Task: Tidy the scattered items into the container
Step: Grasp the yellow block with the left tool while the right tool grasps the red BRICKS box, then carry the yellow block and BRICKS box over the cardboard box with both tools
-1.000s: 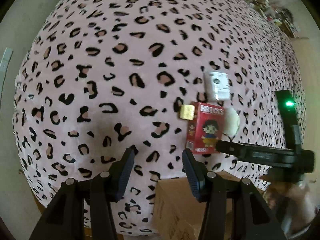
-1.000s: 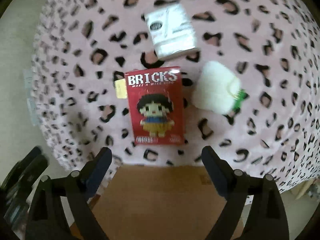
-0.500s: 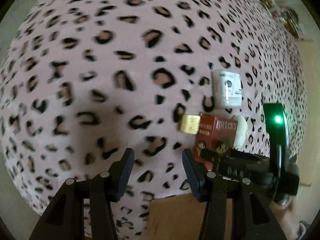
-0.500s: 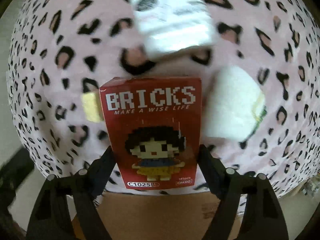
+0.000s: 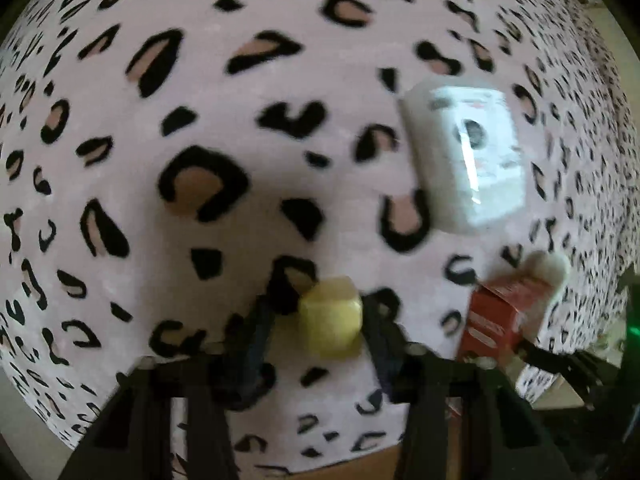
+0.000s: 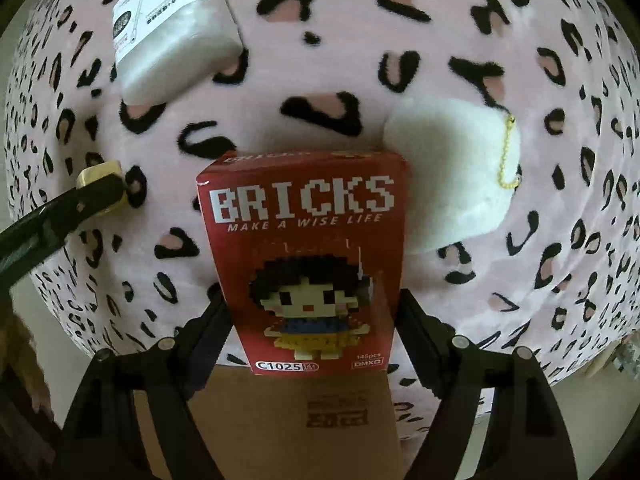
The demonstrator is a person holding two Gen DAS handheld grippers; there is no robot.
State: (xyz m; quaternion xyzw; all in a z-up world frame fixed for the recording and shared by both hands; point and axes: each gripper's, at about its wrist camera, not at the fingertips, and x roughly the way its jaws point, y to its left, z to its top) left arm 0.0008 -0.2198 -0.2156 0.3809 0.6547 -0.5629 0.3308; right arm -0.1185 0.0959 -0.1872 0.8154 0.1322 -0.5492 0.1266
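Two grippers work over the big spotty pink blanket (image 6: 460, 20). The cardboard box (image 6: 280, 420) sits below its edge. The right gripper (image 6: 310, 308) squeezes the red bricks box (image 6: 304, 256). The left gripper (image 5: 326, 316), blurry, seems to pinch the little yellow block (image 5: 330, 322).

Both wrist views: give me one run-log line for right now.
left gripper: jaws around yellow block | right gripper: jaws on red BRICKS box | white packet, white plush: on leopard blanket | cardboard box: below
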